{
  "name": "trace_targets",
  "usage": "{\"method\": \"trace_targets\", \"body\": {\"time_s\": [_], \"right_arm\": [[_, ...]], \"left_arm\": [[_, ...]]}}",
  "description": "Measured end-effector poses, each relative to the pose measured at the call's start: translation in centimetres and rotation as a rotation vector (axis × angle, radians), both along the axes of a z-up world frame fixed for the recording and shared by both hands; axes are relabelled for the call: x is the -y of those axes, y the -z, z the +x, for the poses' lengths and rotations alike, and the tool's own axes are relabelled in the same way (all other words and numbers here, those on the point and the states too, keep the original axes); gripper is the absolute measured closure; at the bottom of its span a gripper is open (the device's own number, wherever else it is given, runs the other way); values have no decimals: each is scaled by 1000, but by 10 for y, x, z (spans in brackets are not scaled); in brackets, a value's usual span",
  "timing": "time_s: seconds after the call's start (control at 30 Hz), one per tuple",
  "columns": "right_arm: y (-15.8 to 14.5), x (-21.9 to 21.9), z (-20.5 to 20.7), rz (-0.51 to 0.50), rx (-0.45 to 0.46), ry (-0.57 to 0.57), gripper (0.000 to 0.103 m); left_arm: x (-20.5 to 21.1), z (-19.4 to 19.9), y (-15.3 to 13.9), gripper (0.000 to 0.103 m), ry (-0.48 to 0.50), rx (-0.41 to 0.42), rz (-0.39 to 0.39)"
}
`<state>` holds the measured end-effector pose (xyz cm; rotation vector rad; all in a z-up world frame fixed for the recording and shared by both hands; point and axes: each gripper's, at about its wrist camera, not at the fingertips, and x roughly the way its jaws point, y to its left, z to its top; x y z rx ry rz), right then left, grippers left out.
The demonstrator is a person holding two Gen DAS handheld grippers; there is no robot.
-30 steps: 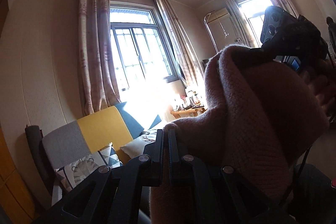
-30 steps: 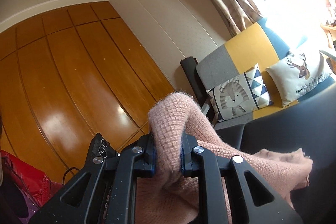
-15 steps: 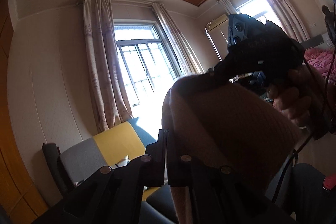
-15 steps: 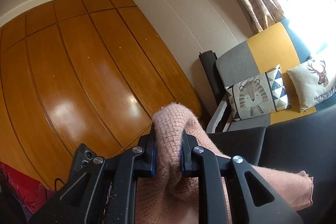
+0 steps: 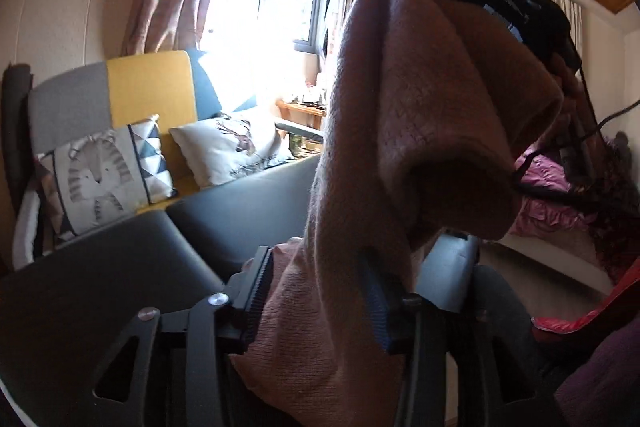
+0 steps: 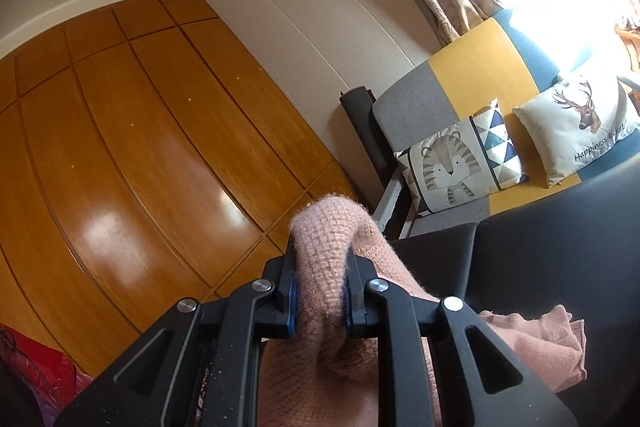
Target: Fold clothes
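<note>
Left gripper [image 5: 316,291] fingers now spread wide around pink sweater [image 5: 420,115], right gripper [image 6: 320,297] fingers pinching its fold

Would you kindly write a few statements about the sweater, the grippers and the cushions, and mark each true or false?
1. The right gripper is shut on the pink sweater. True.
2. The left gripper is closed tight with nothing between its fingers. False: its fingers stand apart with sweater fabric between them.
3. The tiger cushion sits on the sofa beside a deer cushion. True.
4. The sweater lies fully flat on the dark surface. False: much of it is lifted, hanging from the right gripper.
</note>
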<state>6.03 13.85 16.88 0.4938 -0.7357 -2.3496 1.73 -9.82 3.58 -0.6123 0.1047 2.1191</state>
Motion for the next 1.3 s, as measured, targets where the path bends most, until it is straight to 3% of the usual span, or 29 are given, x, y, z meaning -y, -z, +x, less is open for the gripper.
{"method": "trace_targets", "body": {"time_s": [0.03, 0.07, 0.13, 0.2, 0.3, 0.37, 0.43, 0.47, 0.5, 0.53, 0.63, 0.77, 1.03, 1.3], "right_arm": [[2, -3, 0, 3, 7, 7, 86], [3, -5, 1, 5, 13, 12, 86], [4, -7, 2, 6, 16, 15, 86], [4, -6, 3, 7, 11, 8, 86], [5, 0, 4, 11, 4, -8, 86], [5, 4, 5, 16, 2, -16, 86], [5, 6, 6, 20, 1, -22, 86], [6, 7, 6, 22, 2, -19, 86], [7, 8, 6, 23, 4, -16, 86], [8, 8, 6, 20, 5, -14, 86], [8, 3, 8, -37, -10, -16, 86], [-12, -1, 20, -41, -94, -10, 86], [-77, 5, 49, -17, -269, -26, 86], [-145, 17, 87, 23, -459, -50, 86]], "left_arm": [[-1, -5, 1, 34, 25, 29, 27], [-4, -8, -1, 29, 44, 28, 47], [-8, -14, -5, 4, 83, 26, 87], [-12, -19, -9, 0, 122, 24, 125], [-37, -20, -4, 1, 91, -25, 22], [-50, -20, 5, 8, 90, -58, -42], [-60, -21, 13, 41, 111, -69, -86], [-68, -24, 18, 48, 128, -35, -108], [-73, -25, 22, 77, 122, -15, -120], [-77, -26, 26, 88, 115, 3, -131], [-76, -27, 23, 90, 26, -45, -109], [-61, -24, -4, 90, -44, -111, -33], [-43, -17, -63, 90, -37, -229, 32], [-32, 24, -129, 90, -4, -385, 103]]}}
